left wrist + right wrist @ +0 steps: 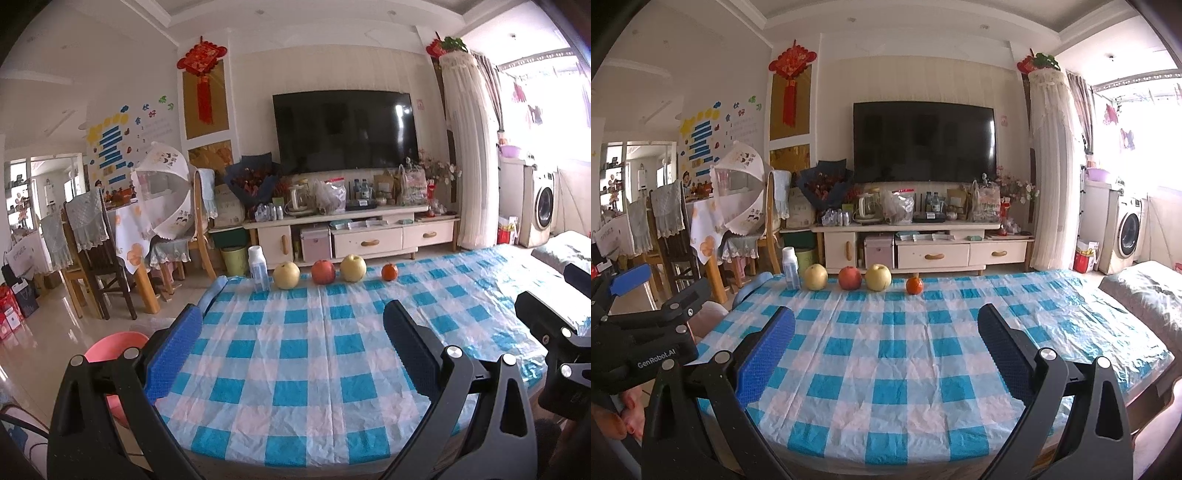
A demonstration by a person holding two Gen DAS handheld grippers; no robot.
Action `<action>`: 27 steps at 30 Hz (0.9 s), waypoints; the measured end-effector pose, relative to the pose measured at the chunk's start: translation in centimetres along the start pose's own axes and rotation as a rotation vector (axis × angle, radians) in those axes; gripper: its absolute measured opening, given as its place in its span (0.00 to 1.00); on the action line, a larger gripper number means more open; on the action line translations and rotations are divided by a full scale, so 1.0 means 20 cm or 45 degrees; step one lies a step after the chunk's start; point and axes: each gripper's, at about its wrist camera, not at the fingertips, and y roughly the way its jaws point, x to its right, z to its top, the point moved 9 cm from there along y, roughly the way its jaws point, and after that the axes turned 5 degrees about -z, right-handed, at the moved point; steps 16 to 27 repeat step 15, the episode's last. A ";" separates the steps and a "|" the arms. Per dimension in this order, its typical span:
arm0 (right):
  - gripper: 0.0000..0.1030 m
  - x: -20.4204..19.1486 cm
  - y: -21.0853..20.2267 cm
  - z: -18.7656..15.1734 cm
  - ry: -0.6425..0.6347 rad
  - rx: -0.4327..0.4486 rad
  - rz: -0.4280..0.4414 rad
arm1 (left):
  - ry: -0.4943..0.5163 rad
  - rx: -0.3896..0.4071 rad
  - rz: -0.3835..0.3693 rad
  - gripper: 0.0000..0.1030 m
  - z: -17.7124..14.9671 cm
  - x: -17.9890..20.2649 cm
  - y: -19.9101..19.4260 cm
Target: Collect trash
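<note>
A small white bottle stands upright at the far left edge of the table, which wears a blue-and-white checked cloth. Beside it in a row sit a yellow apple, a red apple, another yellow apple and a small orange. My left gripper hovers open over the near left part of the cloth, holding nothing. My right gripper is open and empty alongside it.
A pink basin sits on the floor off the table's near left corner. A green bin stands by the TV stand. Dining chairs crowd the left. A grey cushion lies at the right. A person's hand holds the left gripper.
</note>
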 end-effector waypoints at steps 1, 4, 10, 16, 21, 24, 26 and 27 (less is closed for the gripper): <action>0.95 0.00 0.03 -0.01 0.001 -0.007 0.002 | 0.008 -0.006 -0.006 0.96 -0.01 0.01 0.02; 0.95 0.00 0.13 -0.06 0.002 -0.051 0.006 | 0.028 -0.060 -0.028 0.96 -0.07 0.04 0.12; 0.95 0.01 0.47 -0.19 0.031 -0.204 0.013 | -0.004 -0.207 -0.060 0.96 -0.22 0.08 0.40; 0.95 0.02 0.88 -0.32 0.021 -0.362 -0.033 | -0.060 -0.398 -0.068 0.96 -0.40 0.09 0.79; 0.95 0.02 0.88 -0.32 0.021 -0.362 -0.033 | -0.060 -0.398 -0.068 0.96 -0.40 0.09 0.79; 0.95 0.02 0.88 -0.32 0.021 -0.362 -0.033 | -0.060 -0.398 -0.068 0.96 -0.40 0.09 0.79; 0.95 0.02 0.88 -0.32 0.021 -0.362 -0.033 | -0.060 -0.398 -0.068 0.96 -0.40 0.09 0.79; 0.95 0.02 0.88 -0.32 0.021 -0.362 -0.033 | -0.060 -0.398 -0.068 0.96 -0.40 0.09 0.79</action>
